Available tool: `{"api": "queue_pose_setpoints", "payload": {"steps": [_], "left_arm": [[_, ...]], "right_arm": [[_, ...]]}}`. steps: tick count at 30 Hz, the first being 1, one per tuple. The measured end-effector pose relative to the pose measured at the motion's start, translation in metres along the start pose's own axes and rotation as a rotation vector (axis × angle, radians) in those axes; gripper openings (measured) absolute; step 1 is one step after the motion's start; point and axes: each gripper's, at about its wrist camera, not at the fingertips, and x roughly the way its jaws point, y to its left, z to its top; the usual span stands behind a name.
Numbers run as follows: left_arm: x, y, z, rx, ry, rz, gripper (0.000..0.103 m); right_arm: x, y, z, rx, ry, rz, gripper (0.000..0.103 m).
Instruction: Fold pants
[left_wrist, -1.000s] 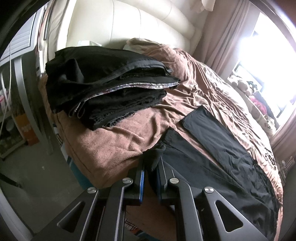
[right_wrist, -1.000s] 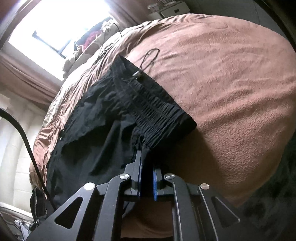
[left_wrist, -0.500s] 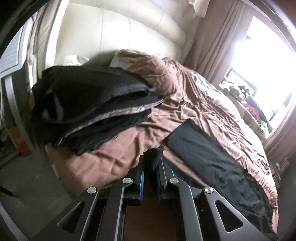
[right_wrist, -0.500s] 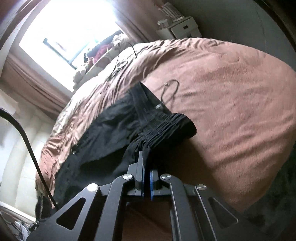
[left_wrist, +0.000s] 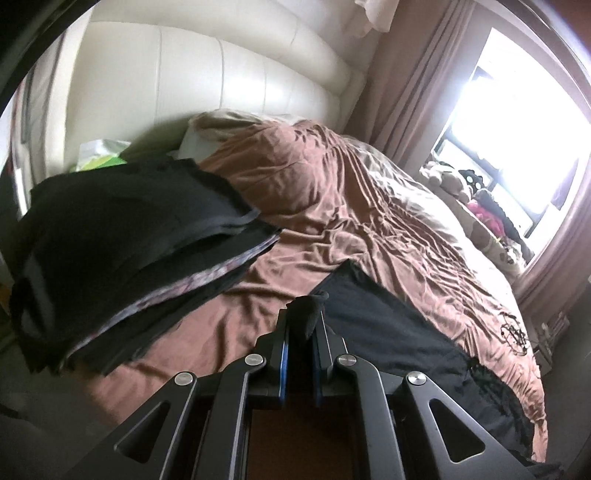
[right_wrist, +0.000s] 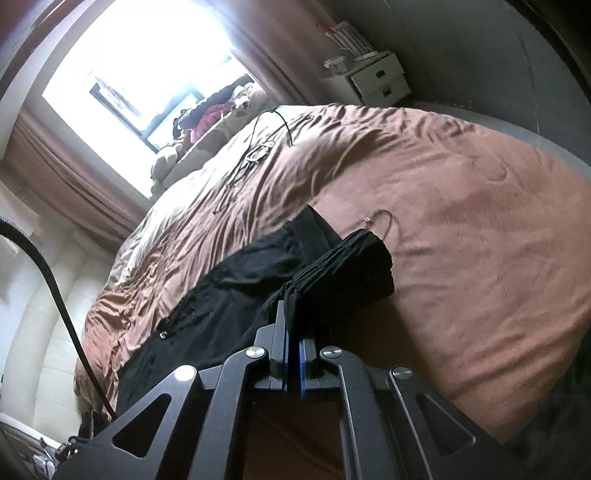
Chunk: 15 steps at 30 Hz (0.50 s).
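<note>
The black pants (left_wrist: 399, 343) were seen spread lengthwise along the near side of a bed covered by a brown blanket (left_wrist: 332, 206); in the left wrist view one leg was laid flat toward the padded cream headboard (left_wrist: 221, 81), its hem end drawn up off the blanket; the left gripper (left_wrist: 301, 325) was found nearly closed, its jaws pinched on a bunched corner of that hem, a small wad of black cloth being visible between the blue-edged pads; a stack of folded dark clothes (left_wrist: 122, 251) was noted to the left of the gripper, resting on the blanket near the headboard, apart from the pants; a pale pillow (left_wrist: 229, 125) was seen behind the stack; curtains (left_wrist: 406, 92) and a bright window (left_wrist: 517, 129) were recorded at the far side, with soft toys (left_wrist: 443, 181) on the sill. In the right wrist view the right gripper (right_wrist: 293, 317) was found fully closed, the gathered elastic waistband (right_wrist: 343, 266) of the pants (right_wrist: 221, 302) clamped between its jaws and raised clear of the blanket (right_wrist: 461, 229); the rest of the garment was seen trailing down from the grip and lying on the bed toward the headboard end; a drawstring loop (right_wrist: 380, 218) was noted lying on the blanket just beside the lifted waistband; a thin cable (right_wrist: 258, 147) was seen farther up the bed; a white drawer unit (right_wrist: 380, 79) stood beyond the bed's foot.
</note>
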Motion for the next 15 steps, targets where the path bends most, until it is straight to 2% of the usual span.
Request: {"api": "queue_pose_setpoints", "payload": {"steps": [9,15], "left_arm": [[0.046,-0.033,0.034,0.042,0.029,0.008,0.010],[0.091,-0.053,0.050,0.066,0.060,0.029,0.010]], "right_arm": [[0.029,0.027,0.032,0.012,-0.012,-0.022,0.000],[0.070,0.047,0.055,-0.003,-0.006,-0.058,0.000]]}}
